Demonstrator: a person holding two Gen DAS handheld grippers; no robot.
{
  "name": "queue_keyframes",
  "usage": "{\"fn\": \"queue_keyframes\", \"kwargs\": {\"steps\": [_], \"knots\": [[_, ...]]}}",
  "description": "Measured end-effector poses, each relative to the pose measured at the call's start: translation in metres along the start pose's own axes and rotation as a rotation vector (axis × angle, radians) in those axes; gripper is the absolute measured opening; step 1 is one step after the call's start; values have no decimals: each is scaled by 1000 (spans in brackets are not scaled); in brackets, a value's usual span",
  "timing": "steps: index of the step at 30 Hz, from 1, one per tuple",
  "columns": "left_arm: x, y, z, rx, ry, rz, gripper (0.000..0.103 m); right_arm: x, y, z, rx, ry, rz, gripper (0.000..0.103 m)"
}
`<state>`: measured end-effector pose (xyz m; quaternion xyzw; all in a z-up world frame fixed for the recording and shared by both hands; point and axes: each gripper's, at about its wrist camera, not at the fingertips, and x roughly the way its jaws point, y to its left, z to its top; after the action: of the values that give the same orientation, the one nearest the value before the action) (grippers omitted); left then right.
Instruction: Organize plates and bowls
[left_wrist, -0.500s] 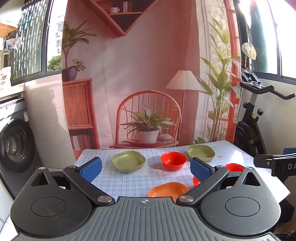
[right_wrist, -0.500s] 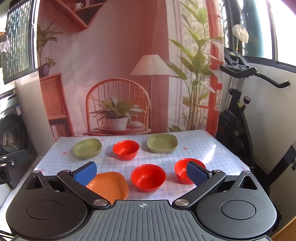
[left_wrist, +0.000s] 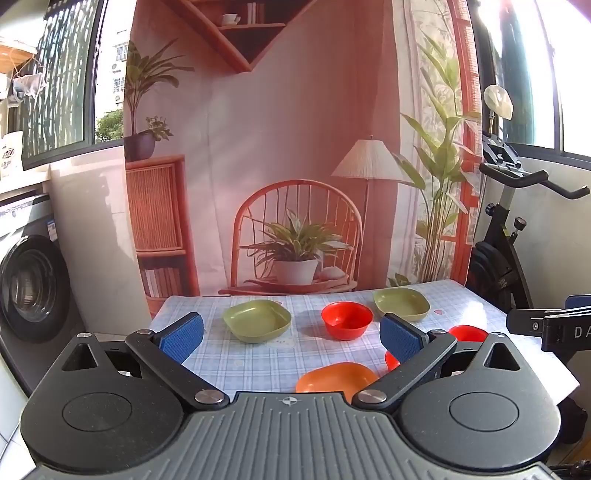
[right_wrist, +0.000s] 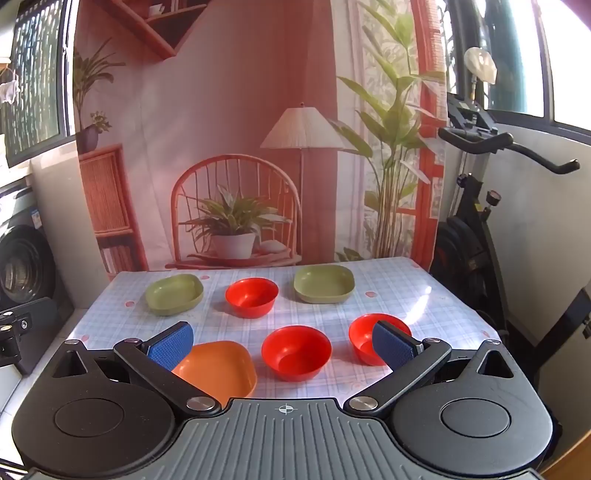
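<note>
Glossy plastic red bowl; matt green plate; checked tablecloth (slightly shiny).

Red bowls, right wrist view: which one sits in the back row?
The red bowl between the two green plates. The other two red bowls sit in the front row beside the orange plate.

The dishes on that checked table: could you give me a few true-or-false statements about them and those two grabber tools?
1. Three red bowls sit on the table. True: back, middle, right.
2. The orange plate is stacked on a green plate. False: it lies alone, at the near left.
3. The two green plates flank the back red bowl. True.
4. The right gripper grips a bowl. False: open, holding nothing.
5. The left gripper is shut. False: open.
</note>
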<state>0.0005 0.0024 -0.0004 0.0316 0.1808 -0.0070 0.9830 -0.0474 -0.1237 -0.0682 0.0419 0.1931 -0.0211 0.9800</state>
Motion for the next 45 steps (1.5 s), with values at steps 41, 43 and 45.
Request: {"fn": "queue_keyframes", "kwargs": {"steps": [41,43,45], "knots": [[2,-1,-4,-8,11,-5,102,-1,0,-3,0,4,-1,103],[2,-1,-4,-8,12,-5,102,-1,0,-3,2,5,-1,103],[3,0,-3,-8,12,-5,102,0,0,-2,1,5,-1,103]]}}
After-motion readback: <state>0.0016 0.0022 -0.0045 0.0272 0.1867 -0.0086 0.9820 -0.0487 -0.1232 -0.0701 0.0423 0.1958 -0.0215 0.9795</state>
